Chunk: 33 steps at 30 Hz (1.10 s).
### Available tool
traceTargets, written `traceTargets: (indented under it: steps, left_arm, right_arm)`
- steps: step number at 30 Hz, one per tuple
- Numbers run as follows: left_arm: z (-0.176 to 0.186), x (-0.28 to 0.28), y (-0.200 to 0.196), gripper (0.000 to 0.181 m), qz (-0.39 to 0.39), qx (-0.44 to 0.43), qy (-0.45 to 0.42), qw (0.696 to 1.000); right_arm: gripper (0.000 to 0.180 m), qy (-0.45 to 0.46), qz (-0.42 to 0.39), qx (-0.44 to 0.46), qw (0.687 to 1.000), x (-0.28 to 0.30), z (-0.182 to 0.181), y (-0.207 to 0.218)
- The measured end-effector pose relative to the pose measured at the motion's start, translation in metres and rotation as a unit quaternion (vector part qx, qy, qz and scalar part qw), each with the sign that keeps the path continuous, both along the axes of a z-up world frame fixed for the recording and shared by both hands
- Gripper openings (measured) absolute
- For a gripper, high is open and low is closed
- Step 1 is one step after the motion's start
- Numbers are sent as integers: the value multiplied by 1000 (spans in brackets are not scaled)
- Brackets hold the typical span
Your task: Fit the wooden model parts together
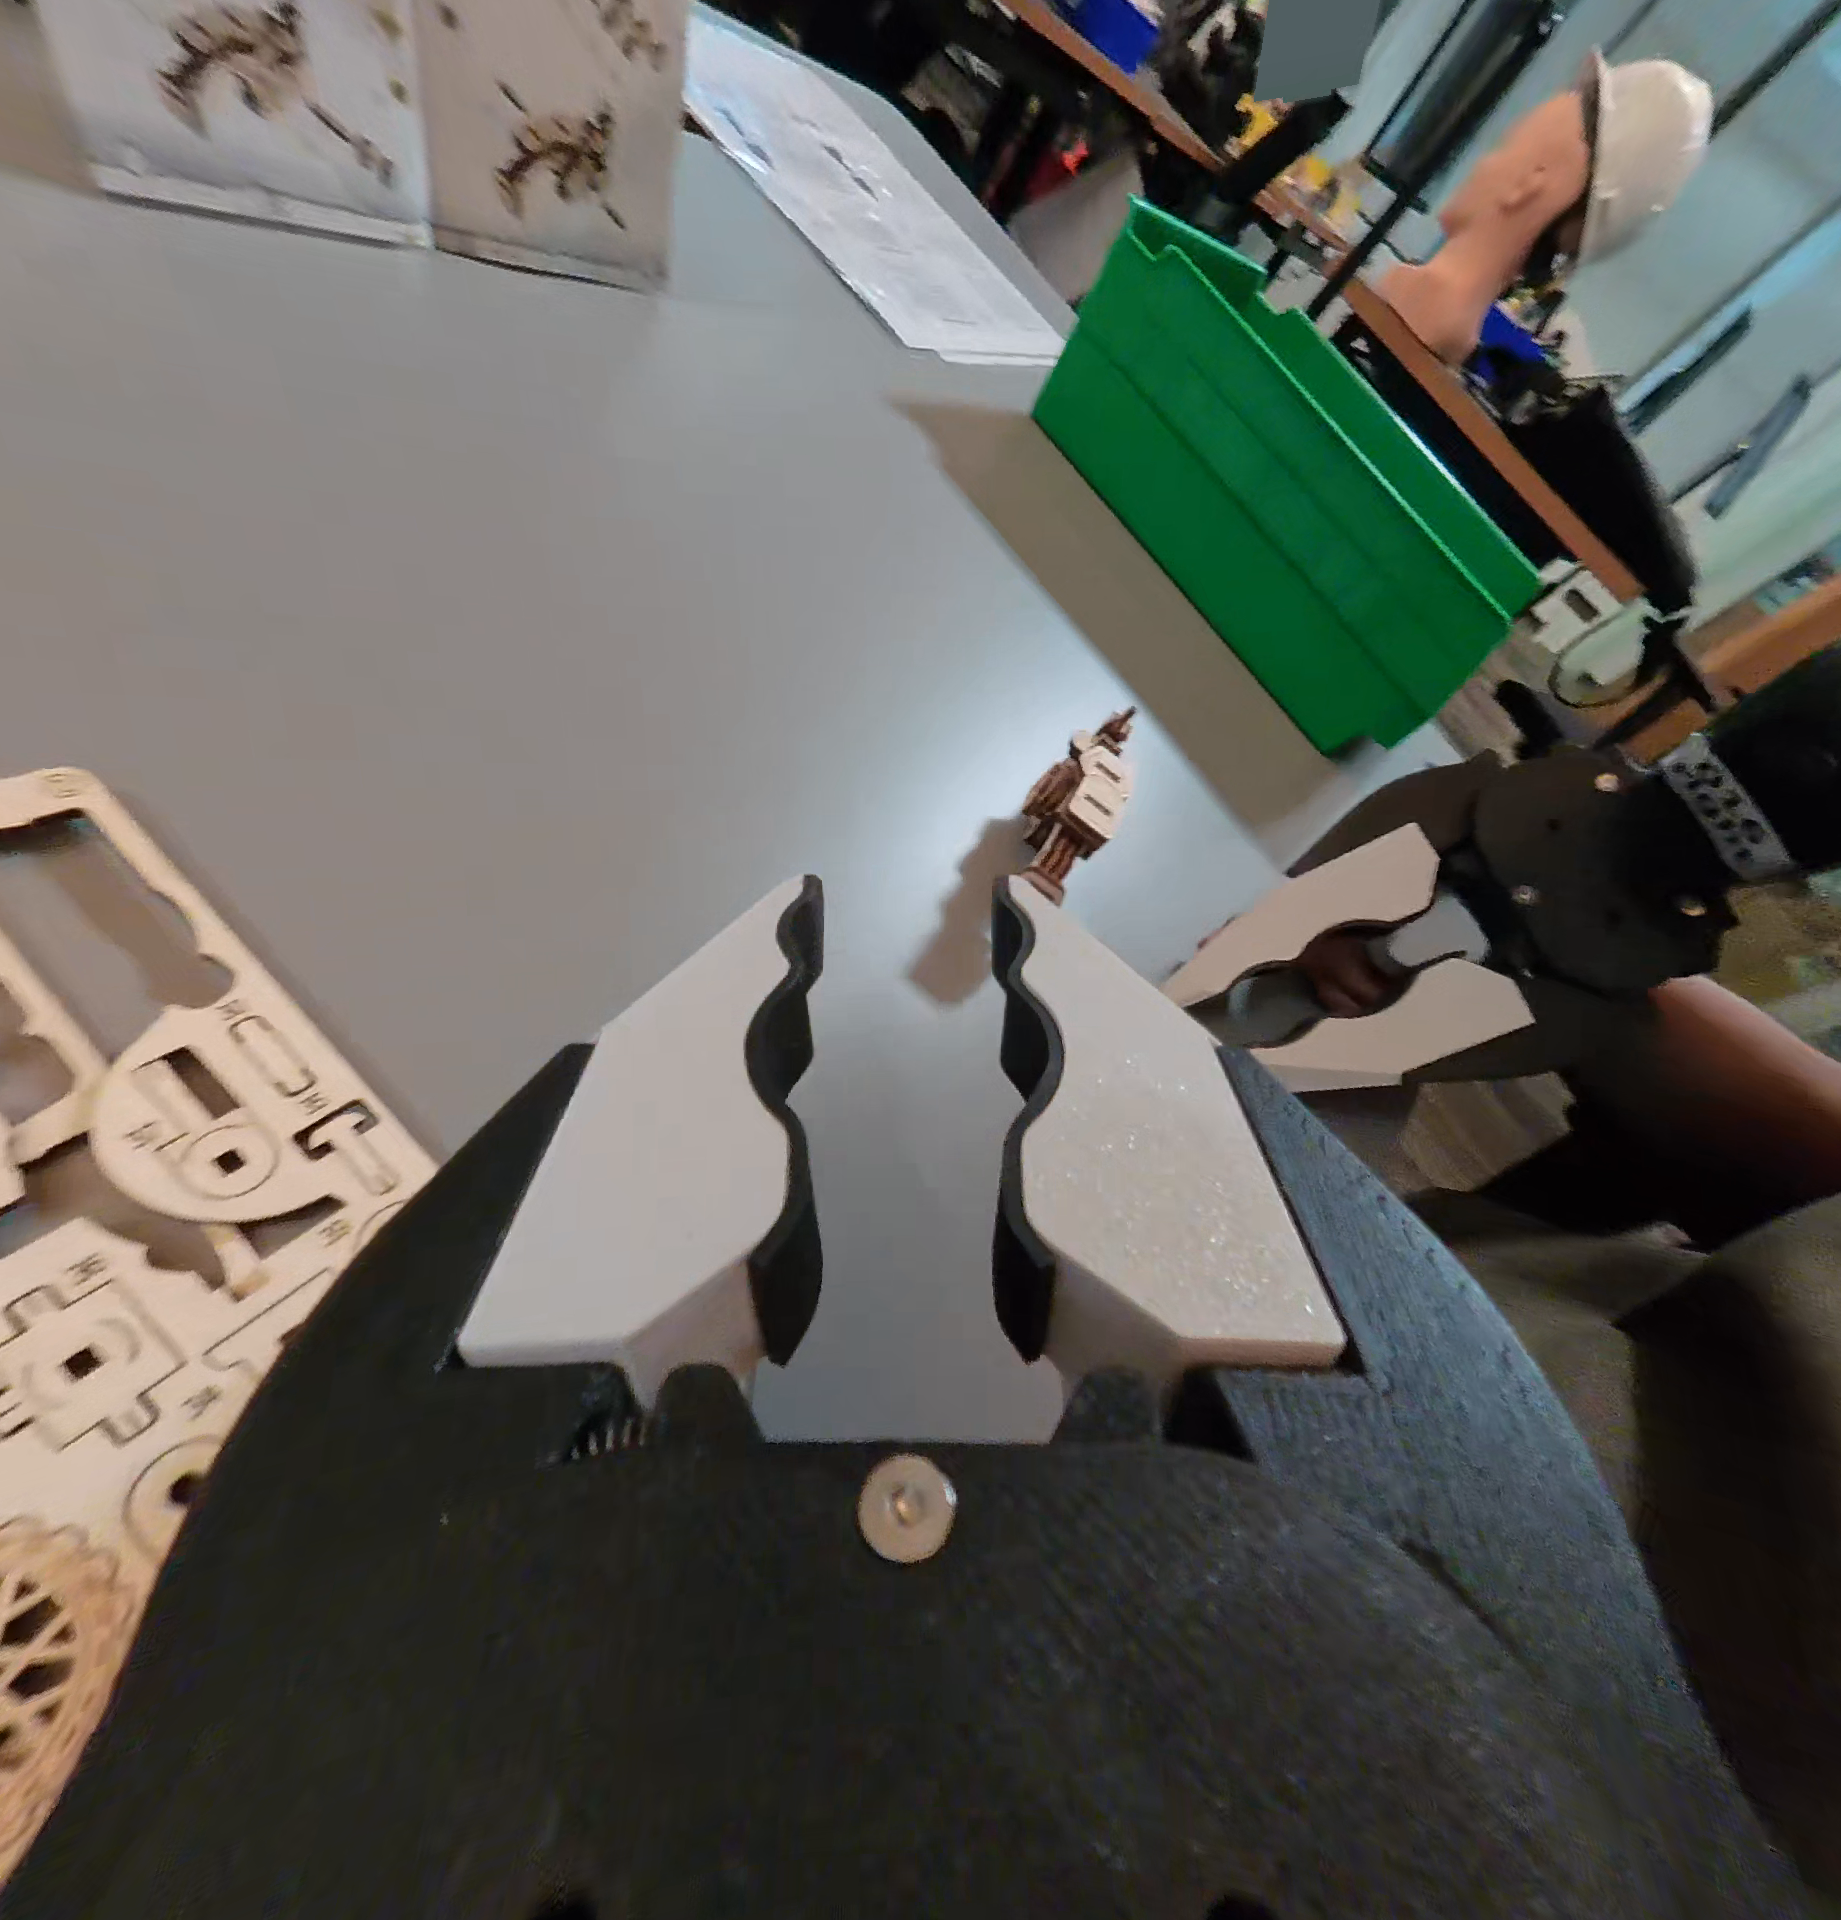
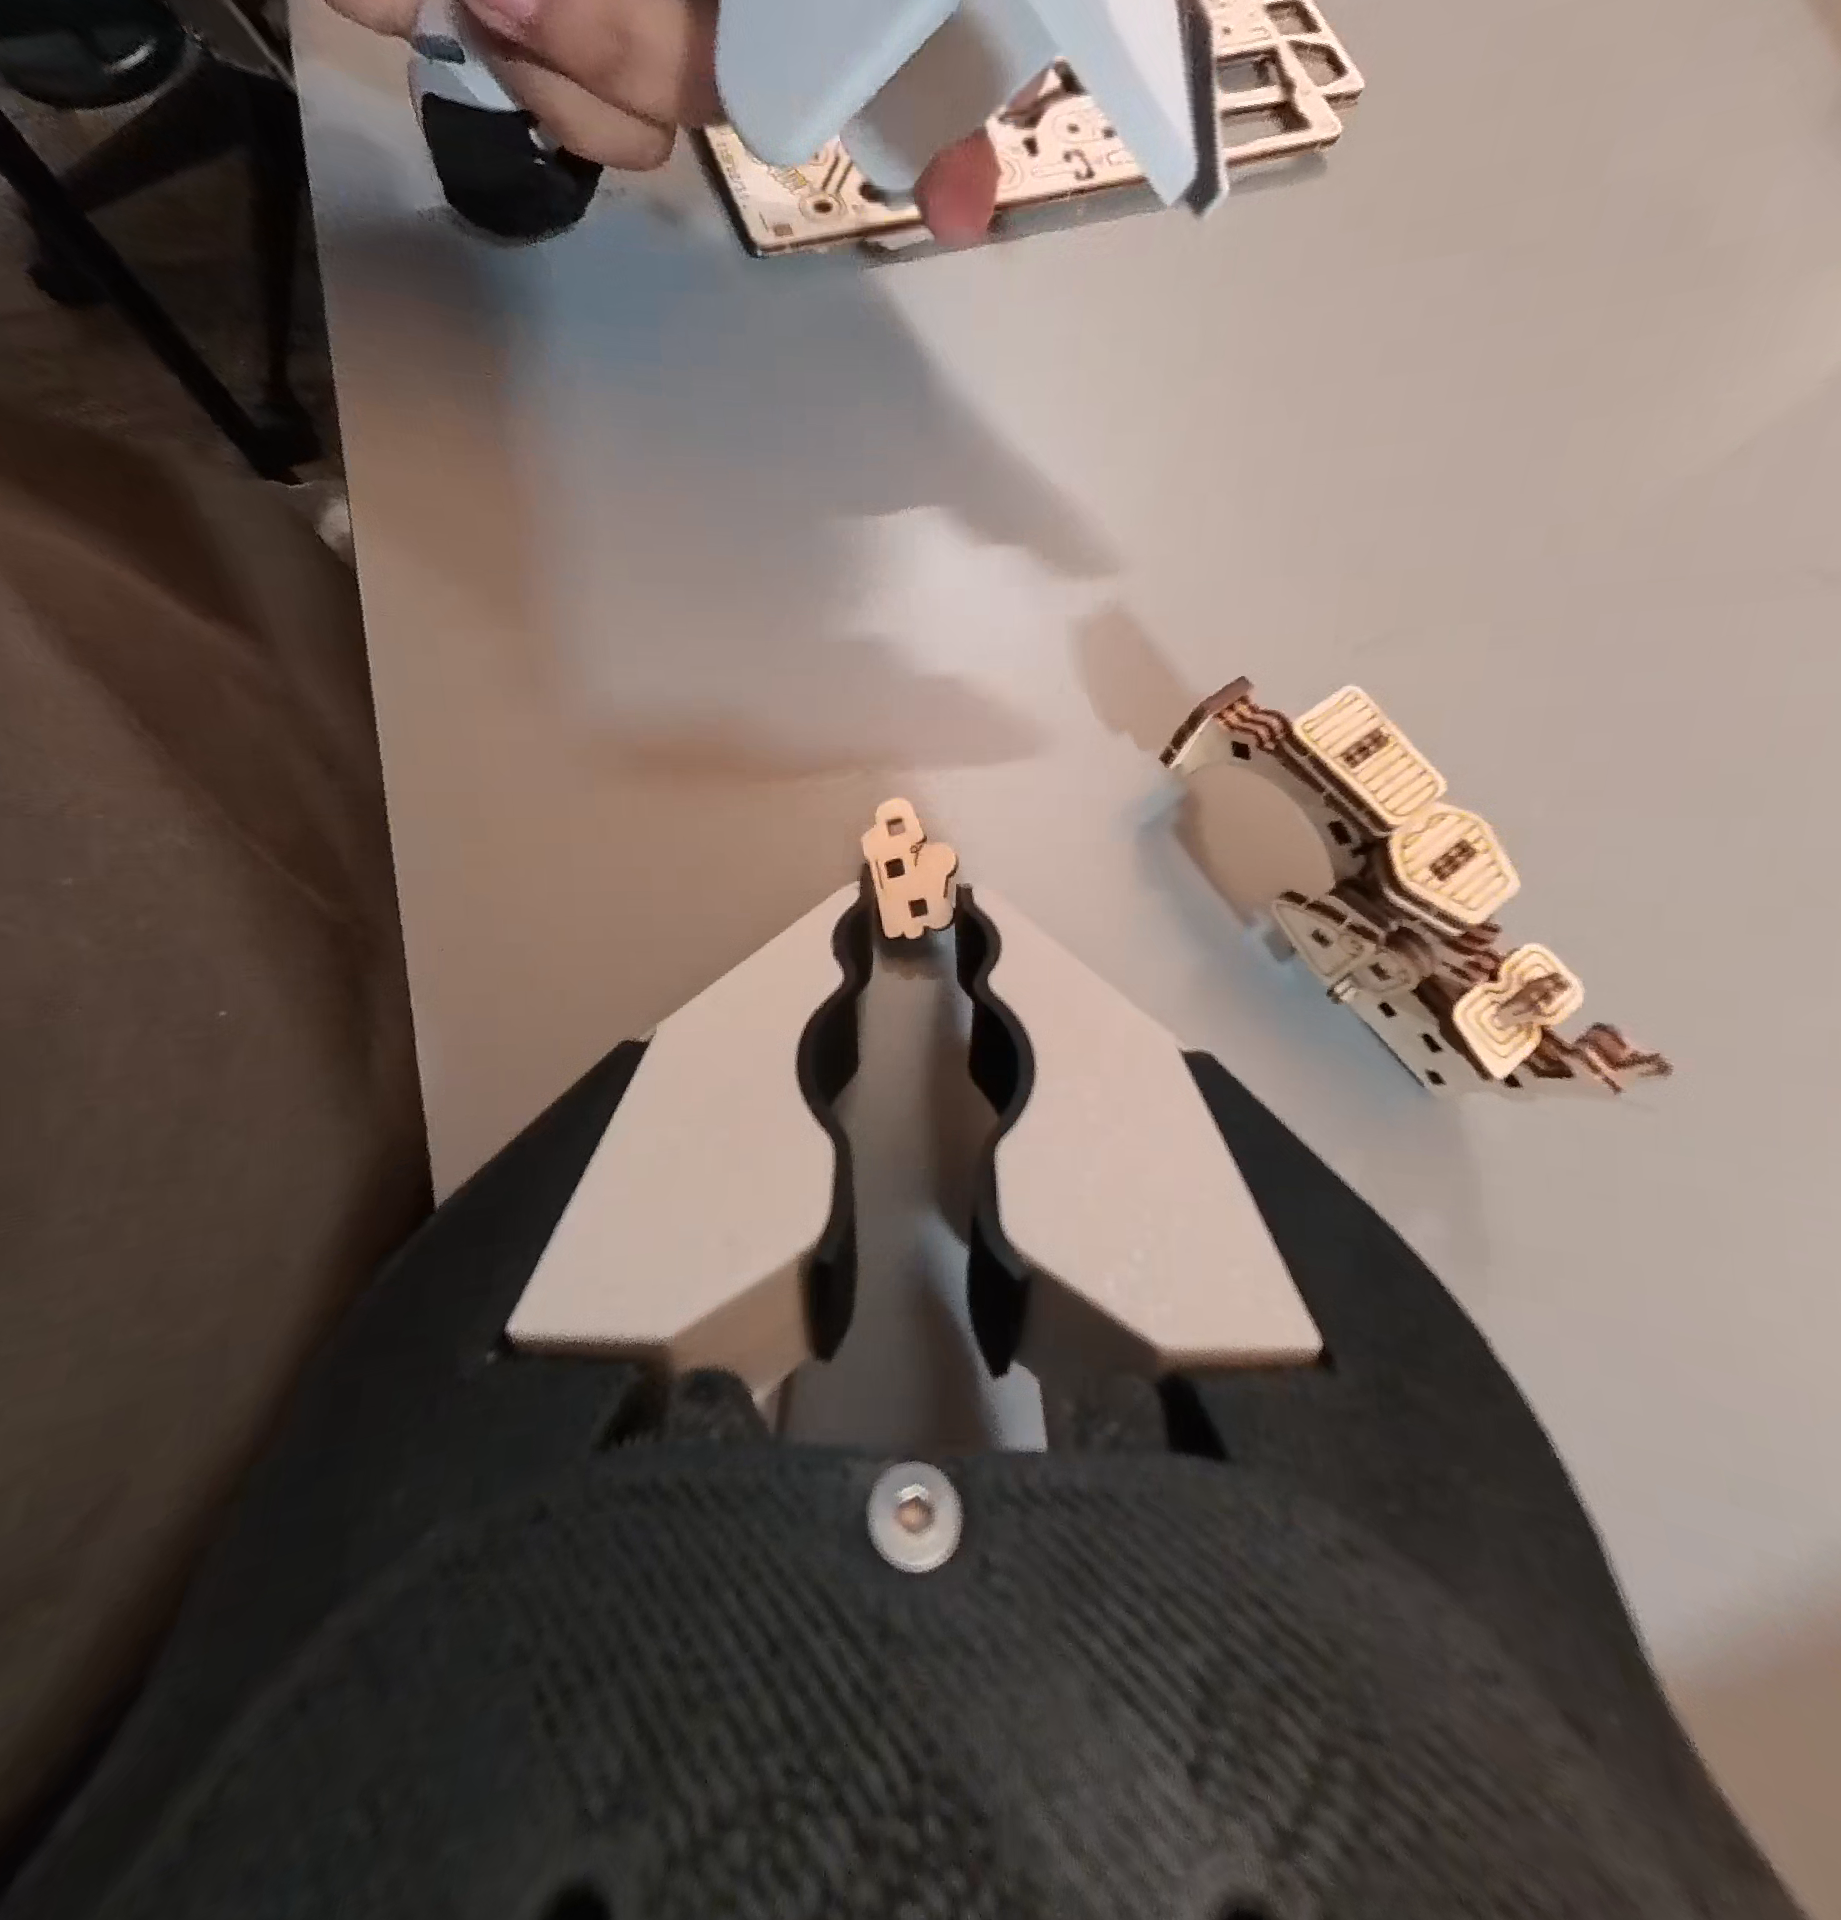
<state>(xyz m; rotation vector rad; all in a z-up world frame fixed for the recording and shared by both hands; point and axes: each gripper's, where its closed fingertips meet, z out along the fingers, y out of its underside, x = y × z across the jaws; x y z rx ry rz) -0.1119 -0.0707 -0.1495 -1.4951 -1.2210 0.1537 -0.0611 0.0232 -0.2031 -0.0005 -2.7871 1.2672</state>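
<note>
My right gripper [image 2: 908,904] is shut on a small pale wooden part [image 2: 908,871] with square holes, held at the fingertips above the grey table near its left edge. A partly built wooden model [image 2: 1415,894] with curved brown ribs and pale panels lies on the table to its right. In the left wrist view the same model [image 1: 1080,805] stands just beyond my left gripper [image 1: 908,894], which is open and empty. The right gripper [image 1: 1342,966] shows there at the right. The left gripper [image 2: 999,94] shows at the top of the right wrist view, in a hand.
A laser-cut plywood parts sheet [image 1: 116,1143] lies at the left, also seen in the right wrist view [image 2: 1051,166]. A green plastic bin [image 1: 1280,499] stands at the far right of the table [image 1: 428,520]. Two printed boxes [image 1: 376,114] and a paper sheet [image 1: 874,208] lie at the back. My hands' fingertips stand some 12 cm from each other.
</note>
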Motion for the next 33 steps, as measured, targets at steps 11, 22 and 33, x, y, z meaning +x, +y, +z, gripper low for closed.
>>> traceTargets:
  steps: [11,22,33]
  left_arm:
    - [15,7,-65,32,159,-54,64,984]
    - [-17,31,-132,98,296,-272,15,915]
    - [-51,23,-118,121,254,-394,-63,881]
  right_arm:
    - [24,13,40,-8,999,-1,6,-19]
    - [24,-9,86,-85,993,11,32,-53]
    - [23,-8,119,-77,990,28,27,-66]
